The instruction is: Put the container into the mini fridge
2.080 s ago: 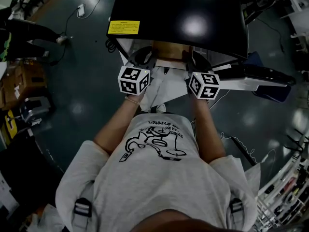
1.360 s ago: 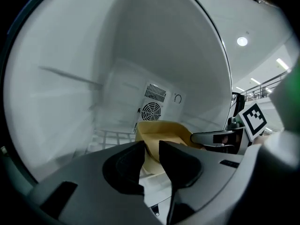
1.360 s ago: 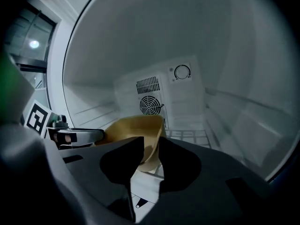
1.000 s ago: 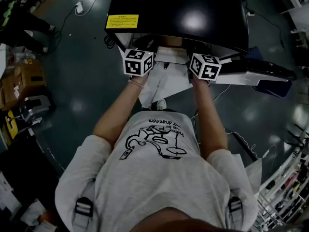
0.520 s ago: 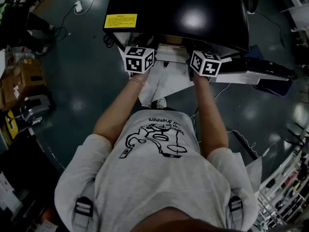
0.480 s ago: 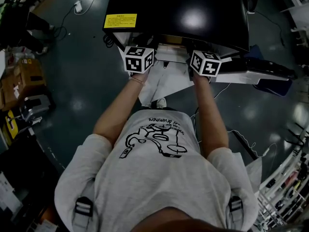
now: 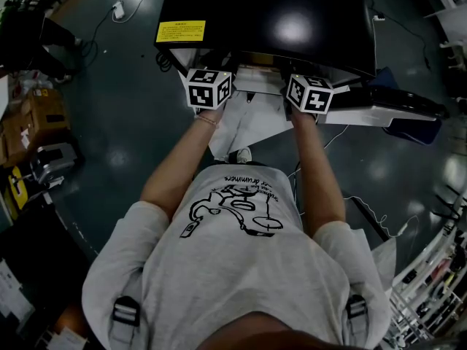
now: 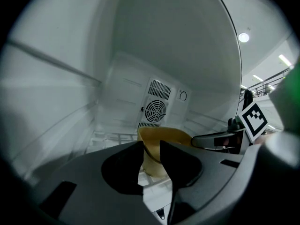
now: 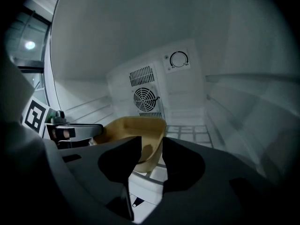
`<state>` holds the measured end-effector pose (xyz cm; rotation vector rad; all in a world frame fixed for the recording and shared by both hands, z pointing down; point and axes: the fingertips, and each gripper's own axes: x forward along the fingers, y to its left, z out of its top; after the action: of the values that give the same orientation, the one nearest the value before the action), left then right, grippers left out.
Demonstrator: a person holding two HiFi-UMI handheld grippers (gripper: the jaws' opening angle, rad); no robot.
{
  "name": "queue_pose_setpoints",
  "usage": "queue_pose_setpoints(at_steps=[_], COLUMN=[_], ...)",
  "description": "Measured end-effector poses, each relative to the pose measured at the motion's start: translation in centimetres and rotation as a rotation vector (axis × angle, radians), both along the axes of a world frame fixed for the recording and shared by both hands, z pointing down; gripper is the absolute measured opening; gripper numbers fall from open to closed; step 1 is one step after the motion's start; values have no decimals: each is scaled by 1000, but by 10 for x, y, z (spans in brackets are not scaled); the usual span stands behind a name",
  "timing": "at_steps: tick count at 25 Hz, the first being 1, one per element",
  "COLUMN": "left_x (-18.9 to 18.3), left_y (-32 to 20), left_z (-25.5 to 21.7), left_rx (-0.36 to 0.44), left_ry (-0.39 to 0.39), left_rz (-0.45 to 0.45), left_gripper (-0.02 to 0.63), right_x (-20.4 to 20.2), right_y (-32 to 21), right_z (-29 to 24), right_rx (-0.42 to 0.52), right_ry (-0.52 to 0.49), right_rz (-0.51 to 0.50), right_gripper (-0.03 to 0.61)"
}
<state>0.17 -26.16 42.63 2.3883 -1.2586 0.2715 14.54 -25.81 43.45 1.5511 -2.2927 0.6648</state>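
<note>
Dark floor [image 7: 109, 122] surrounds the black fridge [image 7: 270, 13]. The head view shows only the fridge top and its yellow label [image 7: 180, 30]. The claw views show the white interior, with a rear fan [image 8: 155, 110] and a wire shelf [image 9: 187, 131]. The tan, open-topped container [image 8: 164, 139] stands on that shelf. The left claw [image 8: 151, 144] and right claw [image 9: 152, 140] have just been opening. Their jaws stand apart, with the container's rim between them, unpressed.

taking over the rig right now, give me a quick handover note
Left gripper: open. Its jaws have just been opening, and the container rim is between them, not pinched.
Right gripper: open, also just been opening, with the opposite rim in its gap.
The container sits on the wire shelf inside the mini fridge.
Done: container placed and apparently let go.
Left: draw both grippers back out, then probably close the fridge.
</note>
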Motion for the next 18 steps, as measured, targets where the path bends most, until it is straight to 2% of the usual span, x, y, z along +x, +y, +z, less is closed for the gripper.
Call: queue_pose_setpoints(at_steps=[7,18], left_x=[-1,-8], left_y=[0,7], left_z=[0,-20], left_rx=[3,52], left_ry=[-1,18], left_rz=[-3,-16], left_gripper=[120,120], right_x=[2,-6], right_y=[1,15], right_z=[-4,-31], right_rx=[10,91], right_ry=[12,29], right_rz=[10,-28], right_gripper=[138,137])
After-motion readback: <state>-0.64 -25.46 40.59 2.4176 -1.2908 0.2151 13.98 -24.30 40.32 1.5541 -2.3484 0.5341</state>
